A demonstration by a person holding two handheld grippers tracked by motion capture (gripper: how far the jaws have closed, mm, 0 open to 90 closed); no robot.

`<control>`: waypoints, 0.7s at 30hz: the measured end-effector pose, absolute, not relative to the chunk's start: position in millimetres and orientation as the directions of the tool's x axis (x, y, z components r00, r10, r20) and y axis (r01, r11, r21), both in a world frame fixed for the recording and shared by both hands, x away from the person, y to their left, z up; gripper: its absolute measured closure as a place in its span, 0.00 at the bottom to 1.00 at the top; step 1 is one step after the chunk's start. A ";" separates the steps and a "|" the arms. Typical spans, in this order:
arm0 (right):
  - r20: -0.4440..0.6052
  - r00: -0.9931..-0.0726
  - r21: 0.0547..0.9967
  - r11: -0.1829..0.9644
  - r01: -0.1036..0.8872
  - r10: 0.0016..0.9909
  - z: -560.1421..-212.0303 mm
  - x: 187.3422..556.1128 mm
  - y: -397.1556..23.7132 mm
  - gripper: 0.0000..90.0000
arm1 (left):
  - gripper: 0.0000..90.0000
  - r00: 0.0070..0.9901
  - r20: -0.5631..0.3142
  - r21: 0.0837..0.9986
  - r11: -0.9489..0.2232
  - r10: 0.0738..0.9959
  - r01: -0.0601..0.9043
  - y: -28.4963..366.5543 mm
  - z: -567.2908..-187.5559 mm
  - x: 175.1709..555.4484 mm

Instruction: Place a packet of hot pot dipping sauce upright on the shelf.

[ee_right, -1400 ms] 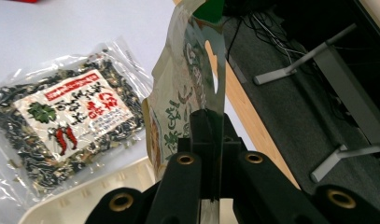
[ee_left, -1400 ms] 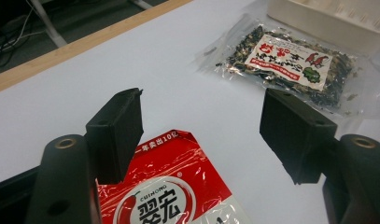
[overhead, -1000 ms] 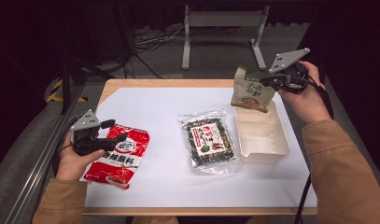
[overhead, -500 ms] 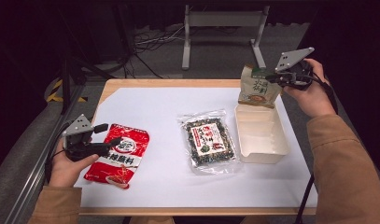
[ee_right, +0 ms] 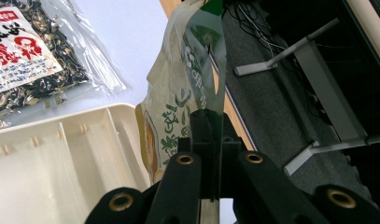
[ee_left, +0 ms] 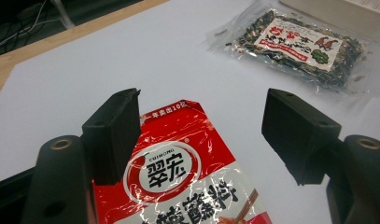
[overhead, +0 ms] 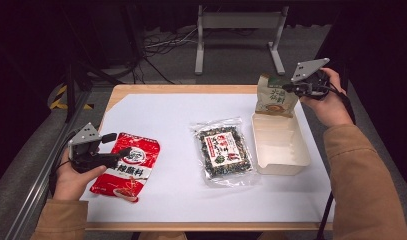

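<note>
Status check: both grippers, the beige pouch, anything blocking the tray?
Right gripper shut on beige pouch, held above tray's far end. Left gripper open over red sachet. Tray unobstructed; seaweed pack beside it.

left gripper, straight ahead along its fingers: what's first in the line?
Probably the red seasoning packet, lying under the open left gripper. Past that comes bare white table cover; depth is hard to judge.

The right gripper (ee_right: 211, 135) had its jaws clamped on the edge of a green-and-cream pouch (ee_right: 185, 88), which hung upright. Just beside the pouch lay a cream tray (ee_right: 57, 163). Beyond the tray rested a clear packet of dark bits (ee_right: 24, 60).
</note>
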State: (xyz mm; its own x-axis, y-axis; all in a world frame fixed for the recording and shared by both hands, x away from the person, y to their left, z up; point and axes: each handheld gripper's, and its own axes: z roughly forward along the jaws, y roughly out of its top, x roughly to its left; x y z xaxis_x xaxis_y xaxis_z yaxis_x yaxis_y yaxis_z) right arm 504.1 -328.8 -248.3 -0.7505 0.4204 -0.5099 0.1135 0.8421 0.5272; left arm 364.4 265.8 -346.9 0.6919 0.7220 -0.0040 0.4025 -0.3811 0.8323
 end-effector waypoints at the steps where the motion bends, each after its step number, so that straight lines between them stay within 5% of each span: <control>1: -0.509 -0.753 0.525 0.843 0.114 0.418 -249.4 504.4 -328.6 0.99 | 0.32 0.690 -0.008 0.834 -0.376 0.724 0.405 265.3 -347.2 364.4; 21: -0.460 -0.775 0.515 0.841 0.164 0.433 -278.4 509.1 -326.7 0.99 | 0.31 0.706 -0.014 0.829 -0.386 0.708 0.404 259.4 -348.7 370.5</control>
State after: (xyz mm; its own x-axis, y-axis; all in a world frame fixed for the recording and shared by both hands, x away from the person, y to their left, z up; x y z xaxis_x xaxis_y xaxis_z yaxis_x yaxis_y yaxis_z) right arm 509.1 -326.7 -278.4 -0.7750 0.4328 -0.4605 0.1640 0.8414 0.5149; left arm 370.5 259.4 -348.7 0.7057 0.7083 -0.0141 0.4041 -0.3861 0.8293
